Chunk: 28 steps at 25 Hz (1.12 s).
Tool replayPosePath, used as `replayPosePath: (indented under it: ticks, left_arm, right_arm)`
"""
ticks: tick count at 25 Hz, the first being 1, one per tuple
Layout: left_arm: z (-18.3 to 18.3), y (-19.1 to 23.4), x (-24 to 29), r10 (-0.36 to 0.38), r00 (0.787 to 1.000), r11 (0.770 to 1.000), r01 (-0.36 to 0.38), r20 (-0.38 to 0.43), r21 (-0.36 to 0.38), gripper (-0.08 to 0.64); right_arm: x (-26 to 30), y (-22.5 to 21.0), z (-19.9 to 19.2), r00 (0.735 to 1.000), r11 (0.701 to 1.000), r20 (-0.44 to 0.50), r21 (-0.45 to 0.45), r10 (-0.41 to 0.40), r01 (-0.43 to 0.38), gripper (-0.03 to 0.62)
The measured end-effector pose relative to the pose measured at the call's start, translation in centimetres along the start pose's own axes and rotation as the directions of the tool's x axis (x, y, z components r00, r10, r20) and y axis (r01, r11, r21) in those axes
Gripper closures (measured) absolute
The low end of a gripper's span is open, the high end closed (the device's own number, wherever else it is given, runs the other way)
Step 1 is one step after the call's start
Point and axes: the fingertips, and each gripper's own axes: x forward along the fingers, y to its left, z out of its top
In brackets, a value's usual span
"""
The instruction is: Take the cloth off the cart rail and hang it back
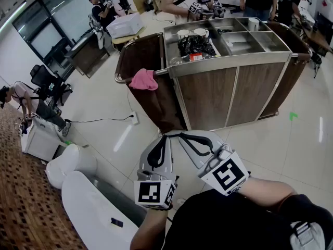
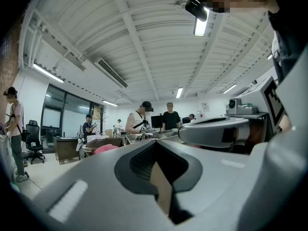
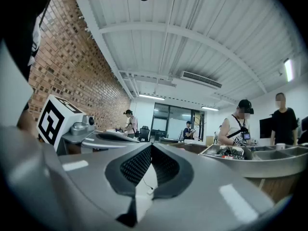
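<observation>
Close to the body, the left claw [image 2: 155,146] and right claw [image 3: 151,147] are both closed, holding nothing. Farther off, a pink cloth [image 1: 144,80] drapes over the cart rail [image 1: 161,72], looking soft, light and floppy; pinching its bunched top should lift it.

Surrounding items, head view: a white box [image 1: 125,25] on a desk [image 1: 120,37] at upper left, a black office chair [image 1: 44,79] at the left edge, a white power strip [image 1: 135,118] on the floor [image 1: 104,98] — cable trailing left — and a green floor mark [image 1: 293,115] at right.
</observation>
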Motion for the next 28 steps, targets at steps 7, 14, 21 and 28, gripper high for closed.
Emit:
replayPosePath:
  ticks: [7, 14, 21, 28]
  left_arm:
    - [-0.6, -1.4, 1.7, 0.019, 1.0, 1.0, -0.019, -0.002, 0.01, 0.558]
    - [-1.4, -2.2, 3.3, 0.057, 0.998, 0.998, -0.057, -0.01, 0.011, 0.558]
    - [-2.4, -1.0, 4.5, 0.065, 0.997, 0.998, -0.065, -0.031, 0.009, 0.558]
    - [-4.1, 2.3, 6.3, 0.06, 0.998, 0.998, -0.06, -0.037, 0.001, 0.557]
  right_arm:
    - [-1.1, -2.1, -0.6, 1.0, 1.0, -0.001, -0.001, 0.023, -0.023, 0.591]
    - [-1.9, -4.3, -1.5, 0.999, 0.999, -0.01, 0.008, 0.053, -0.053, 0.586]
    - [-0.5, -5.7, -2.3, 0.997, 0.996, 0.0, -0.054, 0.077, -0.077, 0.57]
    - [3.3, -7.0, -4.2, 0.997, 0.998, -0.046, 0.01, 0.062, -0.061, 0.541]
